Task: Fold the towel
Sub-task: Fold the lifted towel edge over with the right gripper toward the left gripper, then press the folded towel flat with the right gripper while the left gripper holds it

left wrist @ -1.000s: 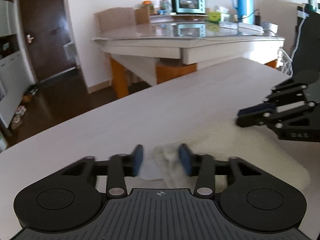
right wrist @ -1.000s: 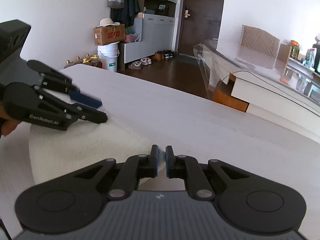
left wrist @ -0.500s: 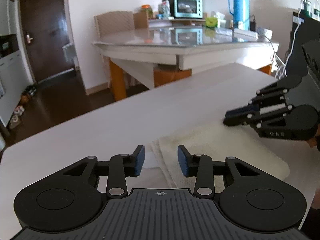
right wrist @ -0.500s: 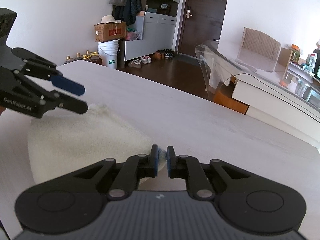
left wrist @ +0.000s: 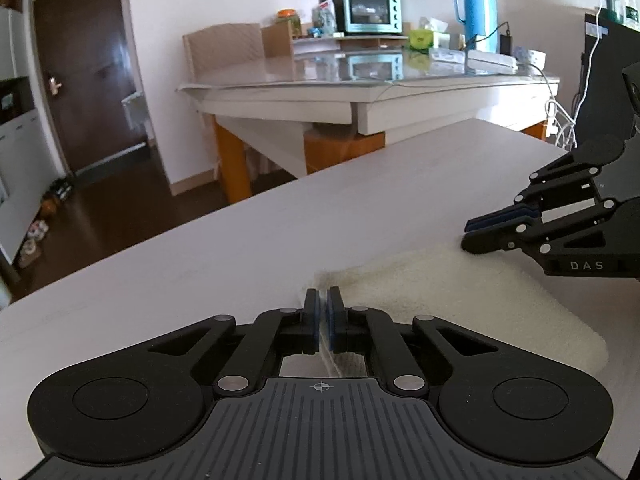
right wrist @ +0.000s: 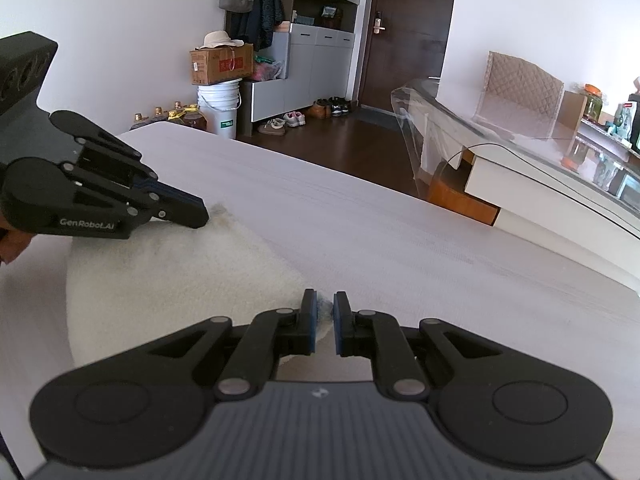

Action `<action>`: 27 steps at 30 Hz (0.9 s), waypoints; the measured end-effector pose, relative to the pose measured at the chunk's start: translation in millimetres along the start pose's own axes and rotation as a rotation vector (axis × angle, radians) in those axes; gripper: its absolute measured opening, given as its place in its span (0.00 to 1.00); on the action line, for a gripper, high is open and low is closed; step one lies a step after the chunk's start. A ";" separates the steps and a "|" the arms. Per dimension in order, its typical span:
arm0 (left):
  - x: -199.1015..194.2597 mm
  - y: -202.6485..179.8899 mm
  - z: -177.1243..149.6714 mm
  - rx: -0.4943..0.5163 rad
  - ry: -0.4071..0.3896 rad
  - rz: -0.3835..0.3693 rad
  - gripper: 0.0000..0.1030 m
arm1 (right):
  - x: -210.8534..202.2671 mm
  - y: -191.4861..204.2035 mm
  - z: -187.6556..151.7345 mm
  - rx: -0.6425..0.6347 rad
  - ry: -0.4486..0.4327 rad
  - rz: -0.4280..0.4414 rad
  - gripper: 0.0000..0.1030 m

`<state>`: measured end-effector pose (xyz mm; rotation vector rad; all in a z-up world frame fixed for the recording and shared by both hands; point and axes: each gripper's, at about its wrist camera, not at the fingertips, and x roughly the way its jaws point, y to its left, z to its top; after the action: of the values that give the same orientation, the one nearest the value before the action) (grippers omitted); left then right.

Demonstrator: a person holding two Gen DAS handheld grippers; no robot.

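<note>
Left wrist view: our left gripper (left wrist: 323, 304) is clamped on a corner of the cream towel (left wrist: 460, 292) lying on the white table (left wrist: 240, 248). Our right gripper (right wrist: 325, 312) pinches the other corner.

Left gripper (left wrist: 323, 303), right gripper (right wrist: 325, 307): matte black linkages, silver pivot pins, blue pads, ribbed housing.

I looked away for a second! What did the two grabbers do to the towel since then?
The left gripper, open before, dropped lower and pinched shut on the towel corner. The right gripper stayed clamped on its own corner. The towel still lies flat on the table.
</note>
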<state>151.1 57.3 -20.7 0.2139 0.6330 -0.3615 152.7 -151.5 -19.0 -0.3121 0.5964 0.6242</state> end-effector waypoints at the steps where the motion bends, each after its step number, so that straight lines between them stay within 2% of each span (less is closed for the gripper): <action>1: 0.2 -0.3 0.0 0.000 0.001 0.001 0.04 | -1.3 0.7 2.1 -0.003 0.000 -0.005 0.12; 6: -0.8 3.0 -2.2 -0.020 -0.002 -0.009 0.04 | -7.4 12.4 15.2 -0.036 -0.054 0.043 0.13; 14: 0.0 8.2 -3.9 -0.045 -0.009 -0.032 0.04 | 27.2 33.4 39.3 -0.101 -0.050 0.164 0.12; 20: -0.1 14.0 -5.5 -0.066 -0.019 -0.060 0.05 | 49.8 39.5 48.2 -0.123 -0.009 0.187 0.12; 23: -14.2 19.2 -7.9 -0.084 -0.042 -0.074 0.14 | 52.1 37.1 49.4 -0.106 0.001 0.193 0.12; 27: -49.4 28.6 -18.3 -0.131 -0.093 -0.109 0.14 | 50.9 37.0 49.2 -0.106 0.001 0.195 0.12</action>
<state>115.6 102.0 -2.5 0.0375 0.5756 -0.4305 183.7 -78.0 -14.6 -0.3566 0.6004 0.8453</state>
